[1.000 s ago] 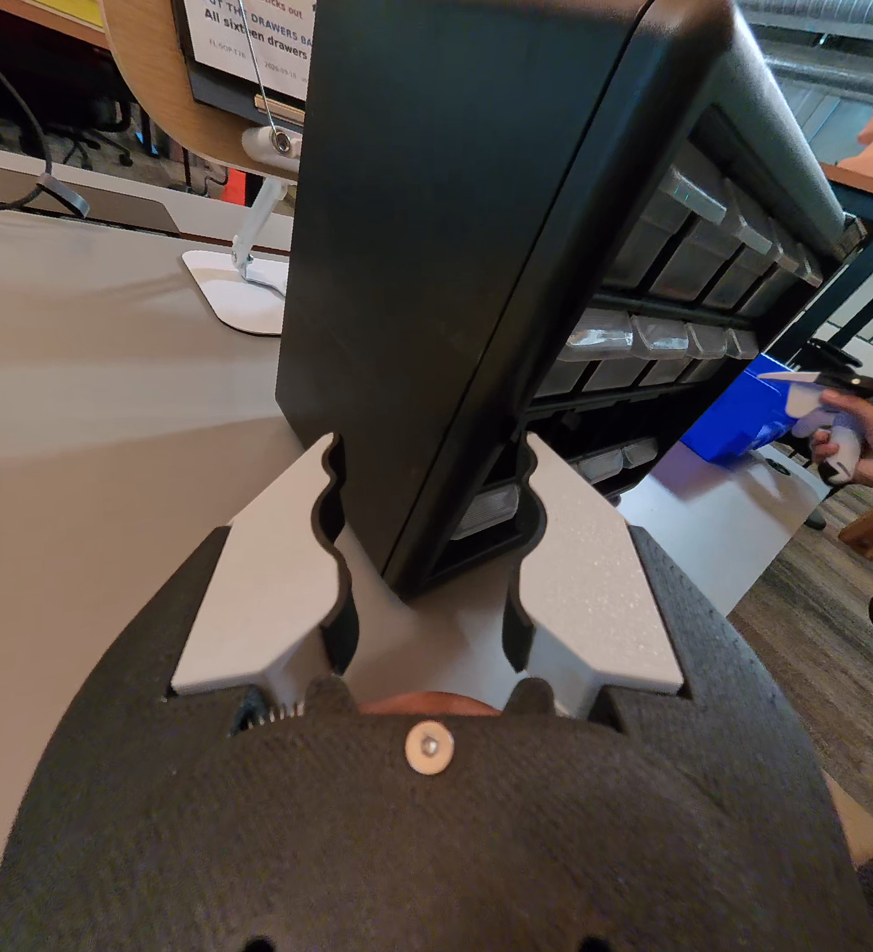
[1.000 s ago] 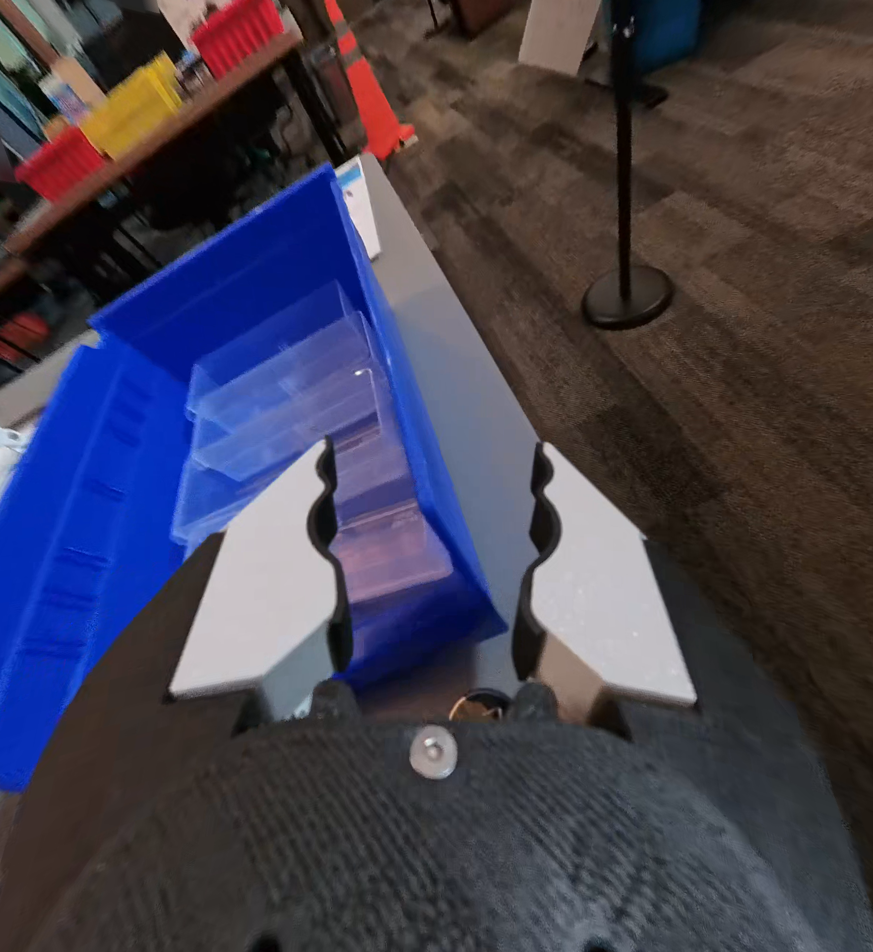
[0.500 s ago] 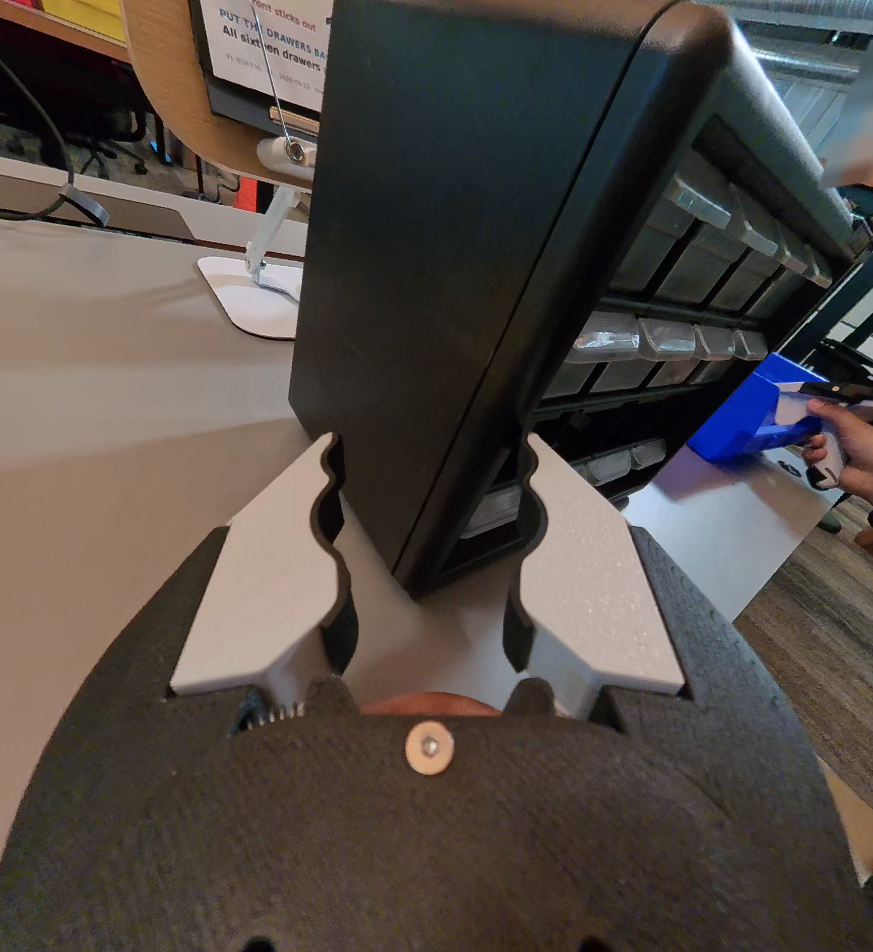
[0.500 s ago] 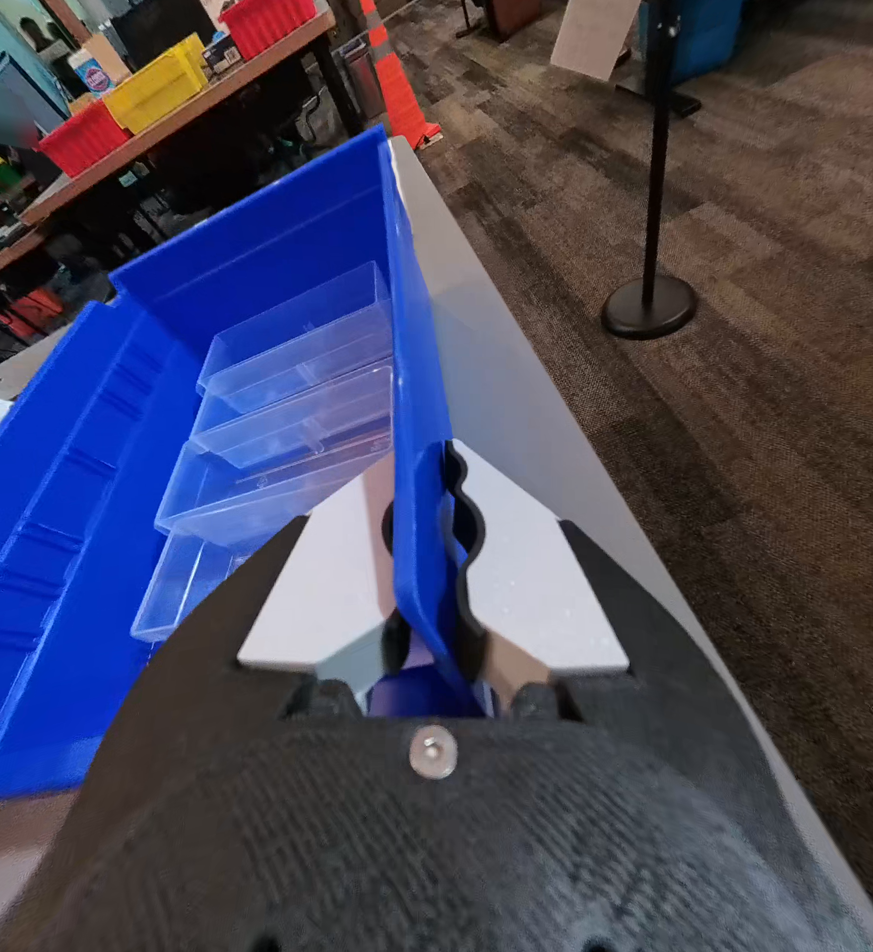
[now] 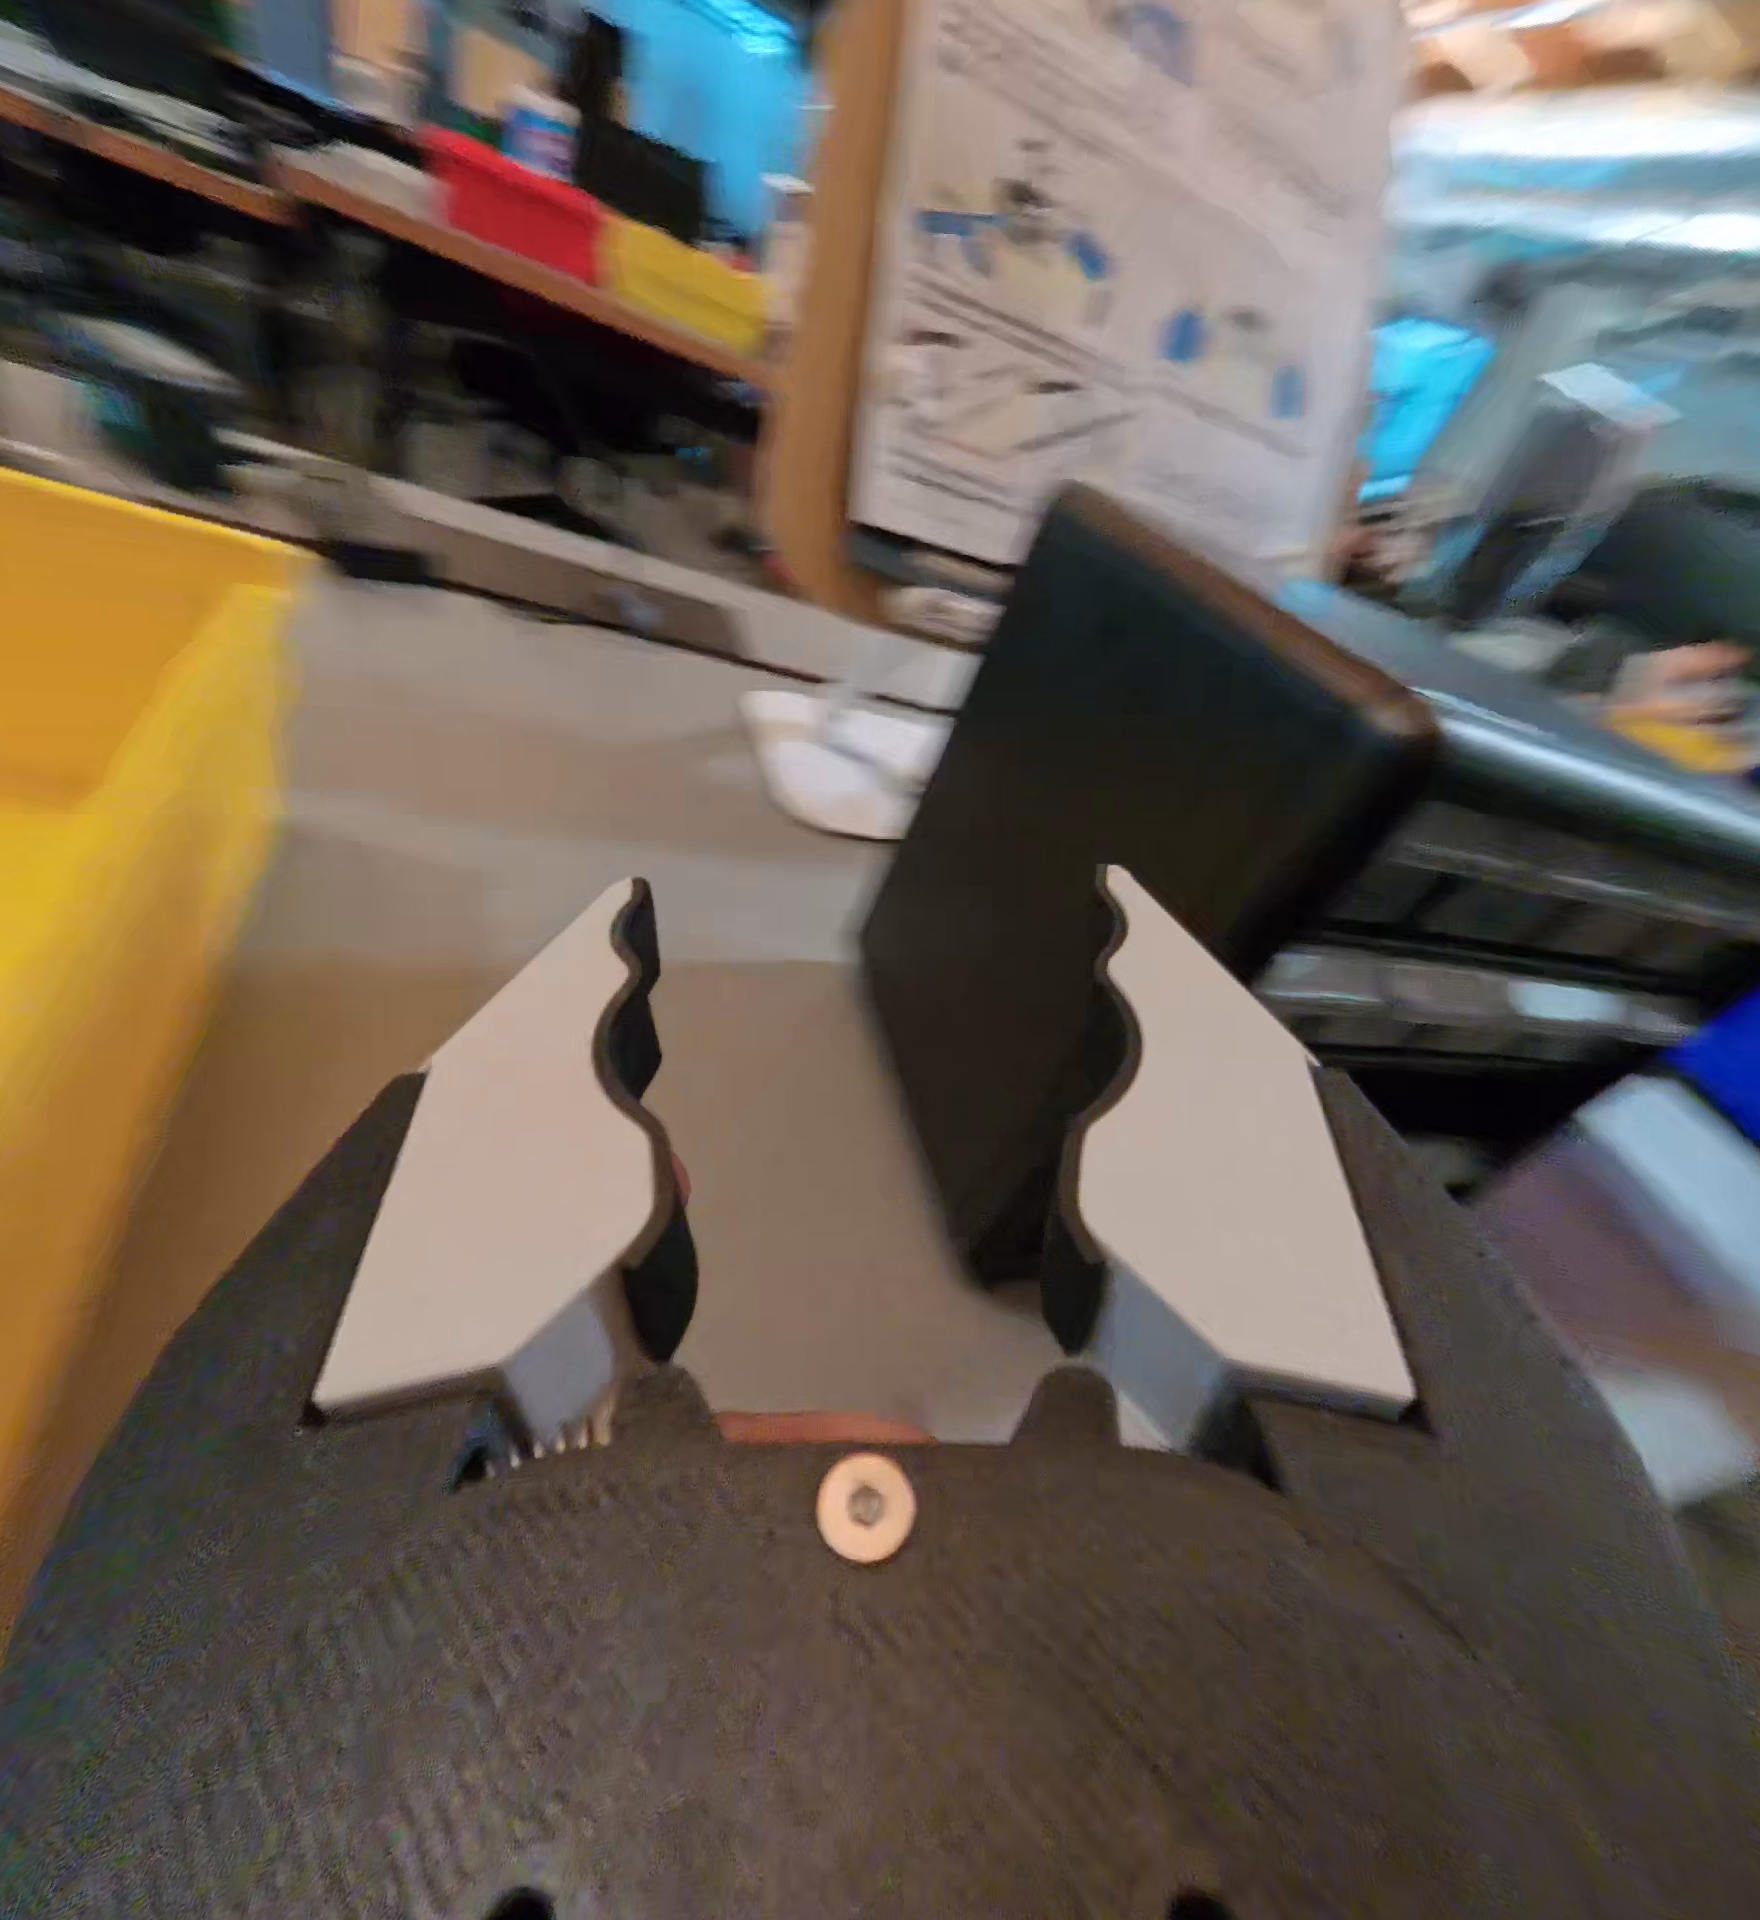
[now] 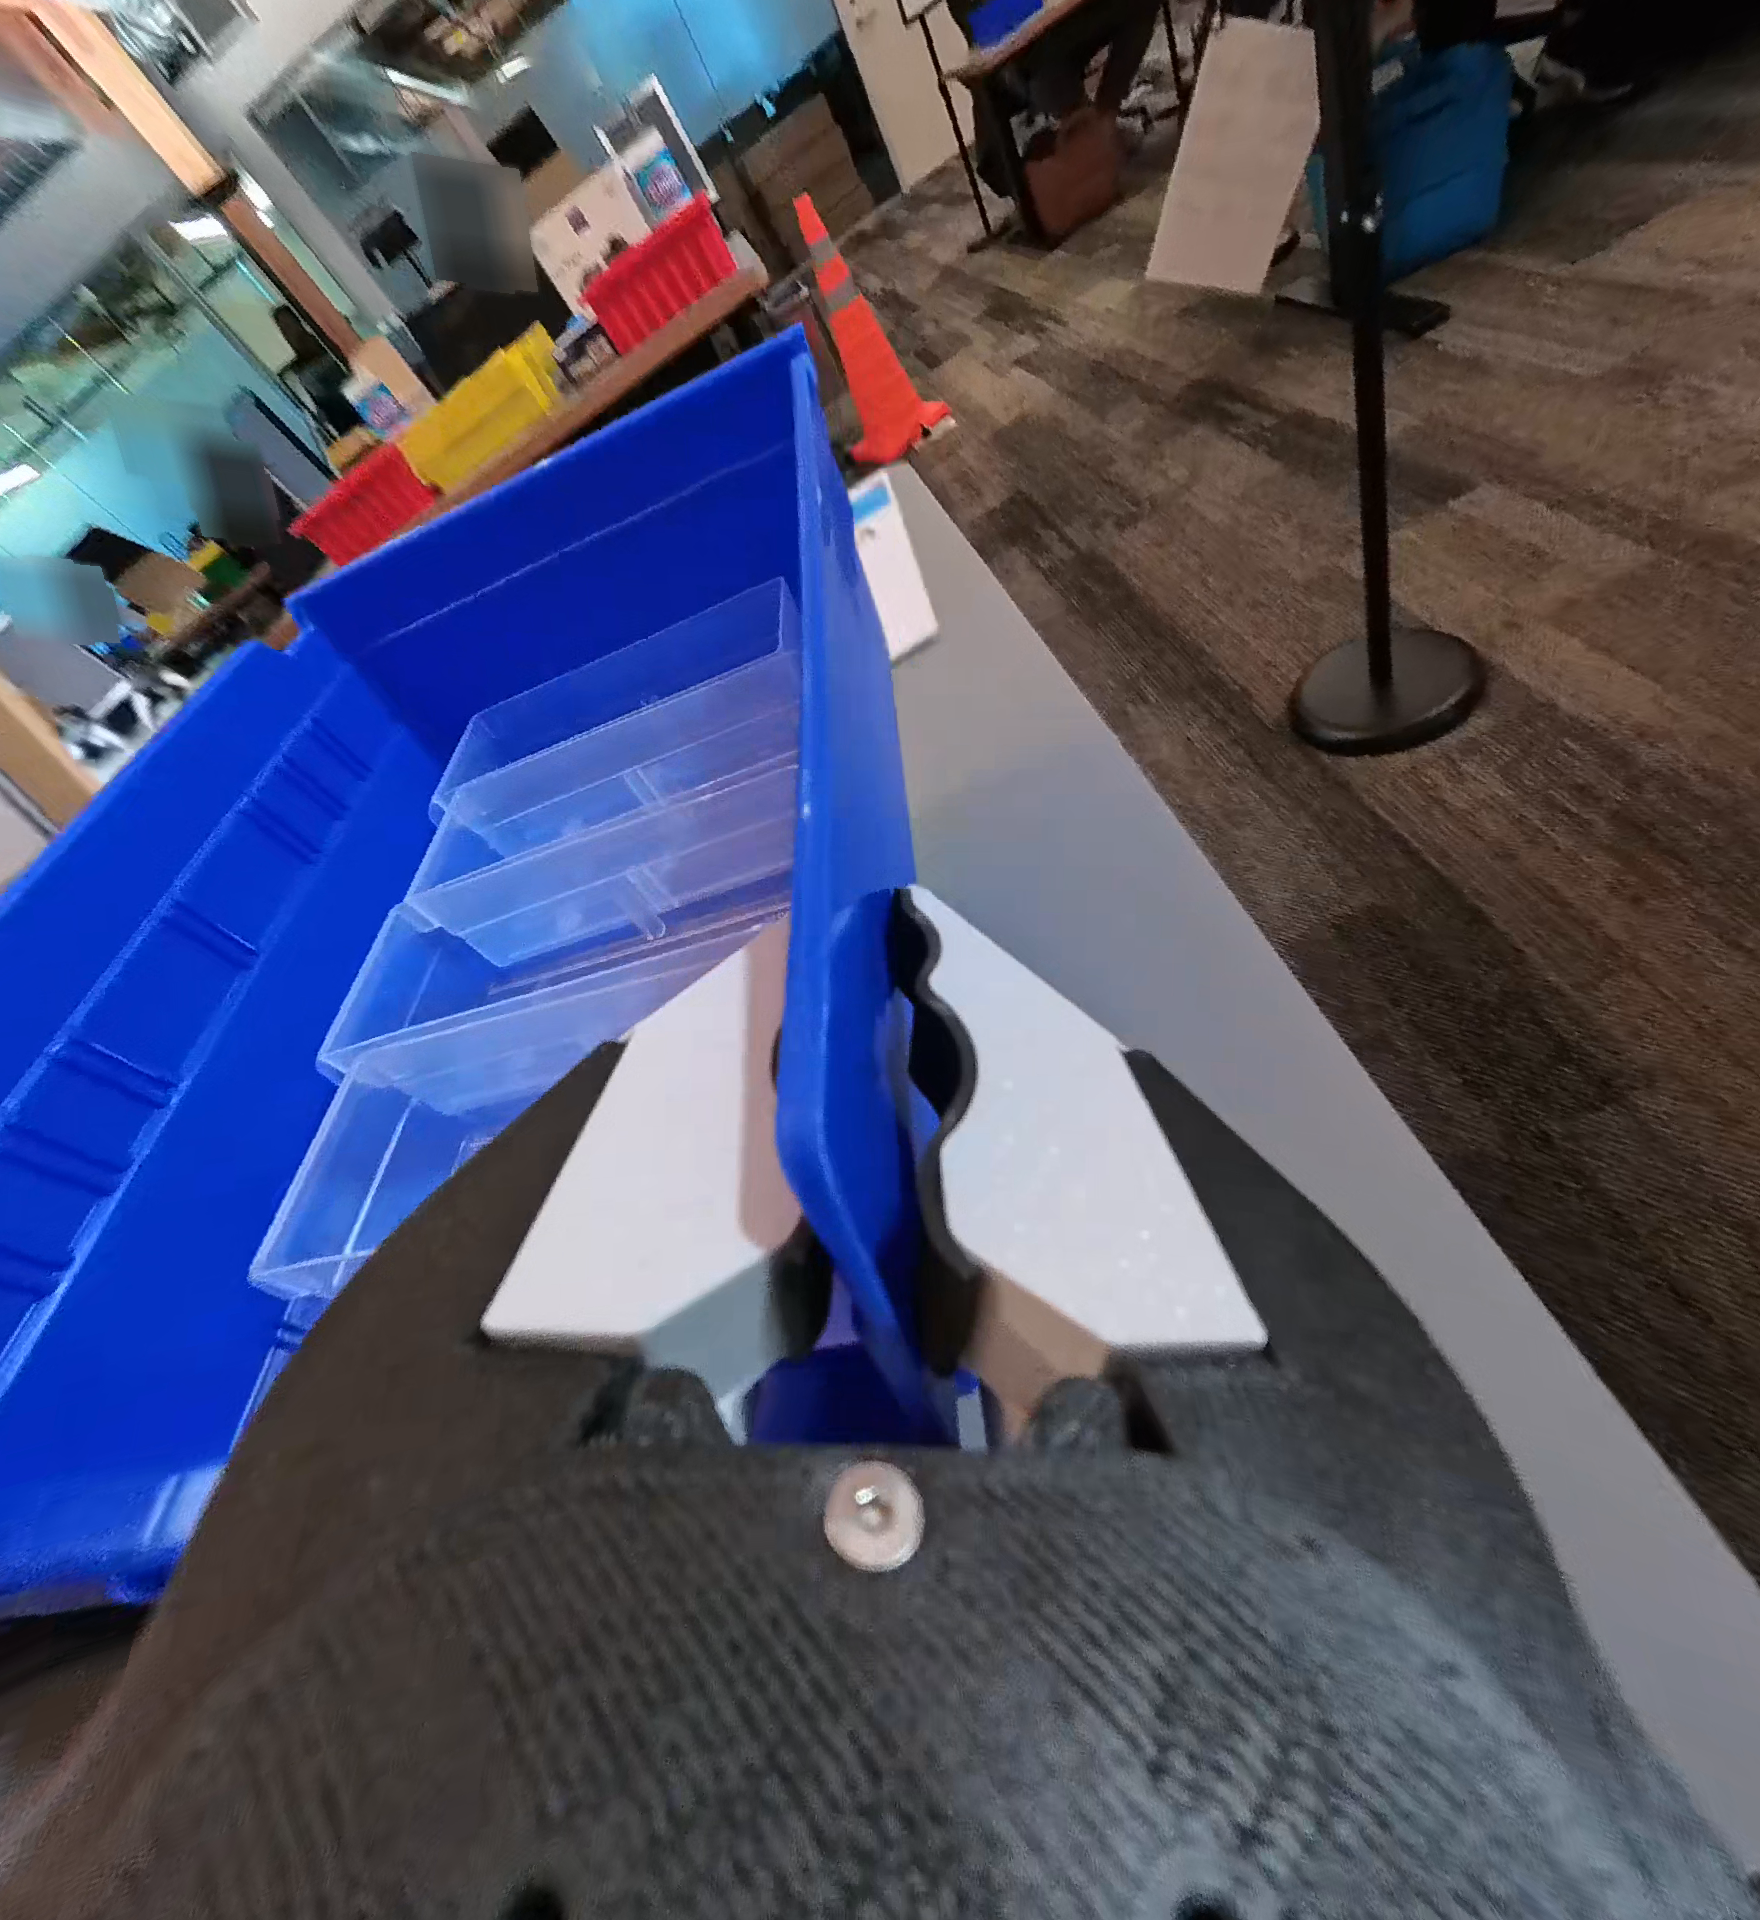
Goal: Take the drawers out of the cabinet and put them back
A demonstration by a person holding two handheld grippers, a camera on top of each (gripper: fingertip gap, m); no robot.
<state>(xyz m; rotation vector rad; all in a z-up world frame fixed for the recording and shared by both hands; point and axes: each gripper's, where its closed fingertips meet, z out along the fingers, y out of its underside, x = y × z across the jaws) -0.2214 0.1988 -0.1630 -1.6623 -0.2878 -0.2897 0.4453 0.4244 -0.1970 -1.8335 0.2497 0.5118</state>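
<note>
Since the earlier frame the left tool (image 5: 871, 904) has pulled back from the cabinet (image 5: 1125, 831), which now stands farther ahead and to the right of the spread, empty fingers, no longer between them; a yellow bin (image 5: 76, 831) has come into view on the left of the desk (image 5: 502, 883). That view is smeared by motion.

Over the same half second the right tool (image 6: 840, 935) has kept its grip on the near right wall of the blue bin (image 6: 585, 582), pinching it between narrow-set fingers, one inside the bin and one outside.

Seen side-on, the cabinet is a black upright box with rounded corners, its front turned to the right, where rows of pale translucent drawers show as blurred bands; their number cannot be read.

Inside the blue bin lie clear plastic drawers (image 6: 627, 727), shallow, rectangular and open-topped, overlapping one another in a row along the right wall. Four can be counted, the nearest partly hidden by the tool. A second blue bin (image 6: 76, 987) sits against the first on its left.
</note>
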